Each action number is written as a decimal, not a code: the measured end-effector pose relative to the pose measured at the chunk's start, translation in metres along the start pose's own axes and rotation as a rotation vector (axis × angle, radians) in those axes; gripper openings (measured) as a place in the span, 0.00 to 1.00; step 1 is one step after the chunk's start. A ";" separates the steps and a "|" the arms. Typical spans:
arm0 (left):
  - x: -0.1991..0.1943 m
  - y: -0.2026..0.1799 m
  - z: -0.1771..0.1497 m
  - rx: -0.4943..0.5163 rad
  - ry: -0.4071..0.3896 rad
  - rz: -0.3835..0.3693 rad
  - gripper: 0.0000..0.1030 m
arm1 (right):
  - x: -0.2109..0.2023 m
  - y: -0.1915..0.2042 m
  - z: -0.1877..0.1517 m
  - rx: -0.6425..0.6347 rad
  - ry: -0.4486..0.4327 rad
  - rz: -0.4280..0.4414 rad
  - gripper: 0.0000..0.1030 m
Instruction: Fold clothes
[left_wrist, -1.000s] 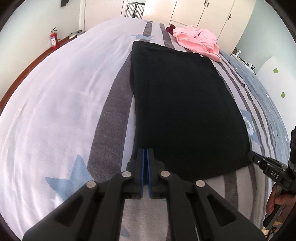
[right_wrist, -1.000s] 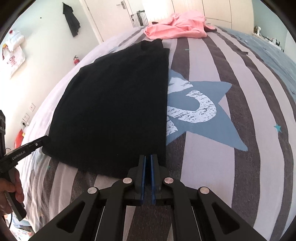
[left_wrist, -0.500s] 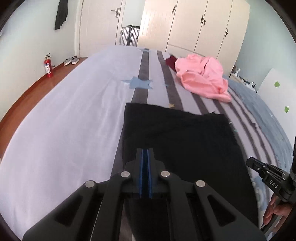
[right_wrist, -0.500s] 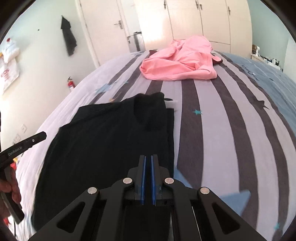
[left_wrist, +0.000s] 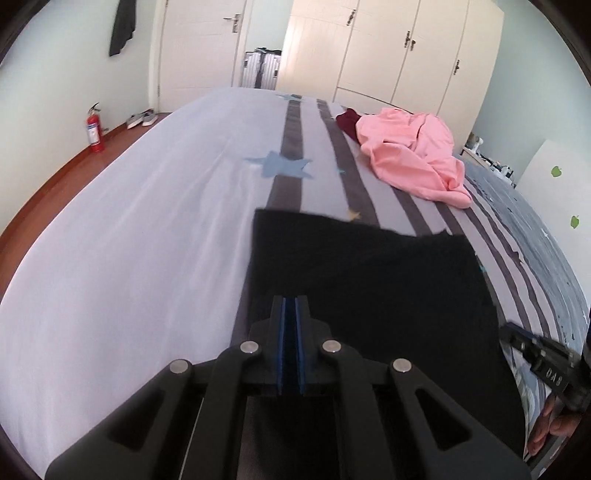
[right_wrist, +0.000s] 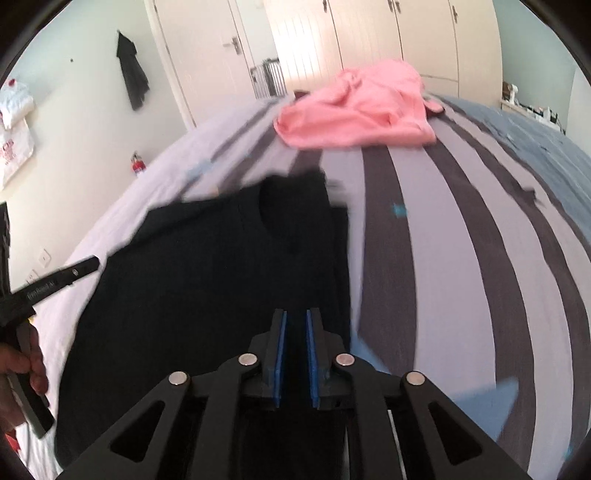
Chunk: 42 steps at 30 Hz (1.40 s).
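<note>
Black knit garment (left_wrist: 369, 295) lies folded over on the striped bed cover (left_wrist: 147, 240) in your left wrist view, and your left hand-held gripper (left_wrist: 290, 306) sits over its near left part, blue pads pressed together on the dark cloth. A crumpled pink garment (left_wrist: 413, 155) lies well beyond it. In your right wrist view, the same black garment (right_wrist: 221, 277) spreads left of centre, collar facing away. Your right hand-held gripper (right_wrist: 295, 321) has just been parting its jaws; a narrow gap shows, with dark fabric between the pads.
</note>
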<state>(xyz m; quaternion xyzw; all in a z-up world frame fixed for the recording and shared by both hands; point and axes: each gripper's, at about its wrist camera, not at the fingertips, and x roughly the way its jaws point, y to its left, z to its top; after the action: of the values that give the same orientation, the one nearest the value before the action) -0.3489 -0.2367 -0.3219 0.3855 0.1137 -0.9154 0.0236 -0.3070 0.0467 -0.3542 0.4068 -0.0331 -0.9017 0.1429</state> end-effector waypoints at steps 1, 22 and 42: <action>0.006 -0.001 0.001 0.014 0.011 0.002 0.04 | 0.005 0.002 0.008 -0.006 -0.009 0.004 0.10; 0.050 -0.001 0.031 0.060 0.090 -0.019 0.07 | 0.066 -0.012 0.084 0.004 -0.008 0.004 0.13; 0.094 0.022 0.062 0.056 0.141 -0.001 0.12 | 0.102 -0.007 0.103 -0.036 0.054 -0.020 0.11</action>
<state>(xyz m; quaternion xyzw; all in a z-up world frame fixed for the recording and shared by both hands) -0.4554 -0.2682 -0.3517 0.4496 0.0894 -0.8888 0.0043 -0.4493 0.0189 -0.3611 0.4285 -0.0091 -0.8923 0.1419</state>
